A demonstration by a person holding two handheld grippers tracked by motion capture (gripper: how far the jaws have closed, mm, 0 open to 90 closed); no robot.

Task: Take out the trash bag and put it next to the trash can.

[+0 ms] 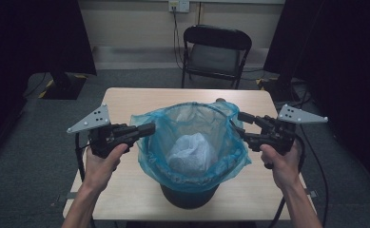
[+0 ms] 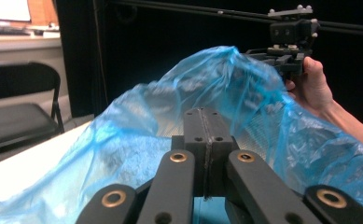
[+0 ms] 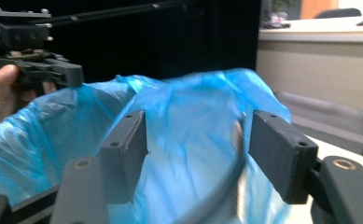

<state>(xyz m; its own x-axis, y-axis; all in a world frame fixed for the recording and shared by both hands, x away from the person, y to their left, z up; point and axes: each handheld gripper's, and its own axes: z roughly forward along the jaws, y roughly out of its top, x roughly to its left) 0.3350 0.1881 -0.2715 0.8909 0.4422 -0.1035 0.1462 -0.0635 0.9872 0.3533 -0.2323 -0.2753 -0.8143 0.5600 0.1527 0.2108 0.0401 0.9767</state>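
While a dark waste bin (image 1: pixel 189 192) stands at the lower centre of the high view on a pale wooden table (image 1: pixel 125 102), a blue plastic liner bag (image 1: pixel 147 164) drapes over its rim, and something white and crumpled (image 1: pixel 192 149) lies inside. The person's left hand (image 1: pixel 102 164) holds the left gripper (image 1: pixel 147 129) at the left of the bin, its tip at the bag's left edge. In the left gripper view its jaws are pressed flat together, with the blue film directly ahead of them; whether any film is pinched between them cannot be told. The right hand (image 1: pixel 280 161) holds the right gripper (image 1: pixel 239 124) at the right of the bin. In the right gripper view its two pads (image 3: pixel 128 149) stand wide apart, with the bag's raised rim and the dark curve of the bin's edge seen between them; that view is somewhat blurred. A black folding chair (image 1: pixel 216 52) stands beyond the table at the top centre of the high view.
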